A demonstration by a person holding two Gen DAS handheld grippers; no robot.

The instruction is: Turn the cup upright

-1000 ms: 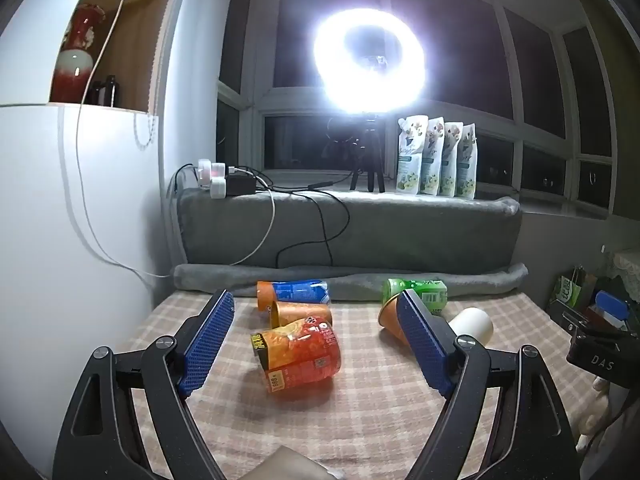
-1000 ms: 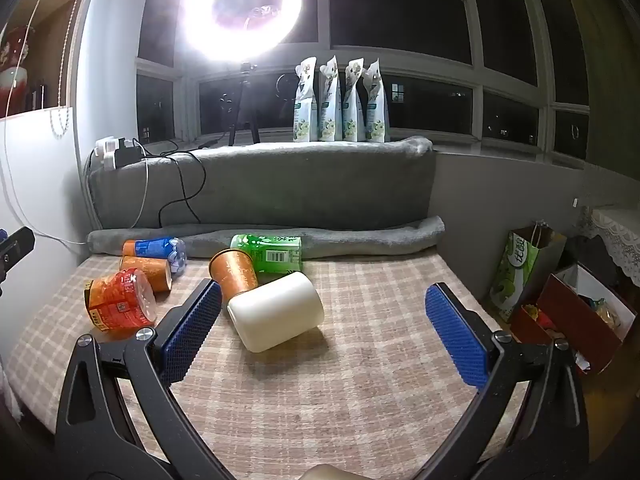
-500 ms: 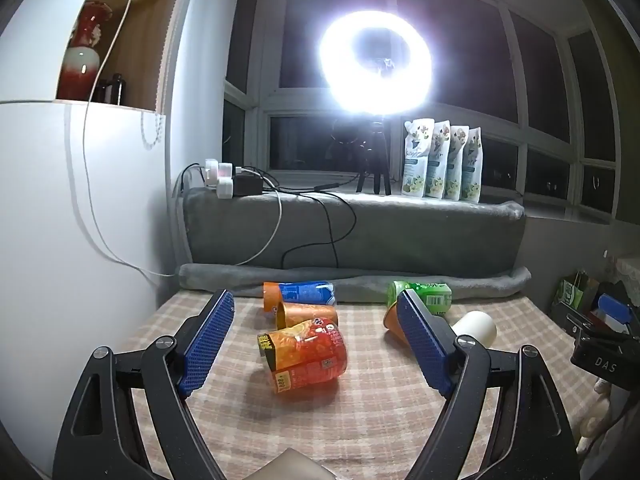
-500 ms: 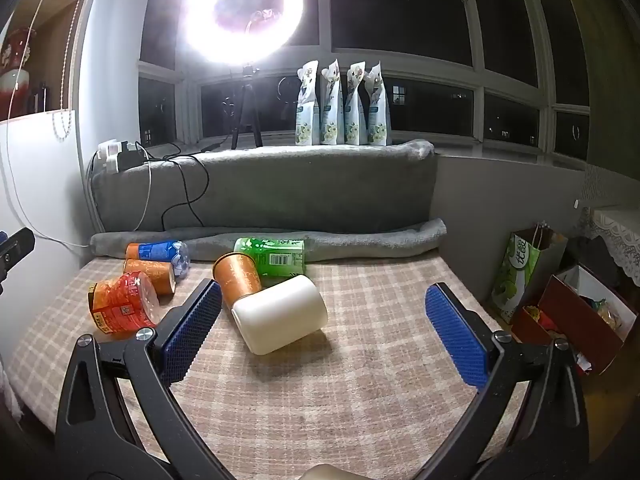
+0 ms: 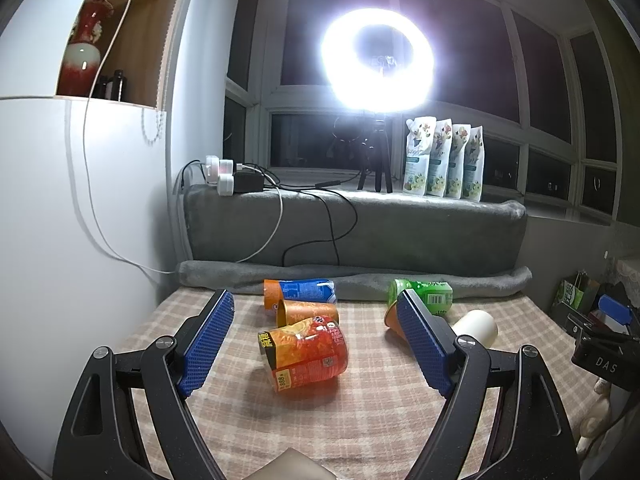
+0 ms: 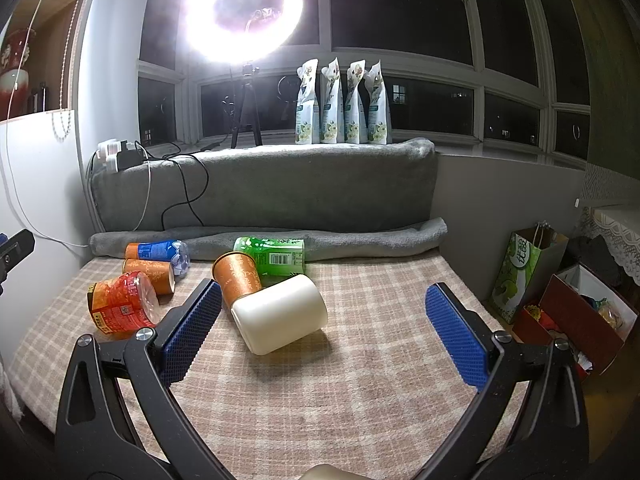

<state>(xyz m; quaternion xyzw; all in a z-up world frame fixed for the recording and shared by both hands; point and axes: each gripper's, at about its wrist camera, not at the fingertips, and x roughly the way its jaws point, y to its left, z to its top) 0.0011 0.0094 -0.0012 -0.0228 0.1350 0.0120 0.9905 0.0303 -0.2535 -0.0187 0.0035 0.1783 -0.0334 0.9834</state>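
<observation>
Several cups lie on their sides on the checked cloth. A cream cup (image 6: 280, 314) lies in the middle, also seen in the left wrist view (image 5: 476, 326). An orange-red printed cup (image 5: 306, 354) lies ahead of my left gripper (image 5: 316, 342), which is open and empty, short of it. My right gripper (image 6: 326, 328) is open and empty, the cream cup just beyond its left finger (image 6: 192, 332). Two orange paper cups (image 6: 238, 276) (image 6: 150, 272), a blue-labelled cup (image 6: 160, 250) and a green cup (image 6: 276, 256) lie behind.
A grey rolled blanket (image 6: 360, 236) and grey padded ledge (image 6: 280, 188) bound the far side. A white wall (image 5: 60, 240) stands at the left. A ring light (image 5: 378, 60), pouches (image 5: 442, 162) and chargers with cables (image 5: 240, 176) sit on the sill. Bags and boxes (image 6: 560, 292) stand at the right.
The left wrist view has tilted up a little and drawn slightly back, so the cups sit lower in frame. The right gripper has barely moved. No cup has moved.
</observation>
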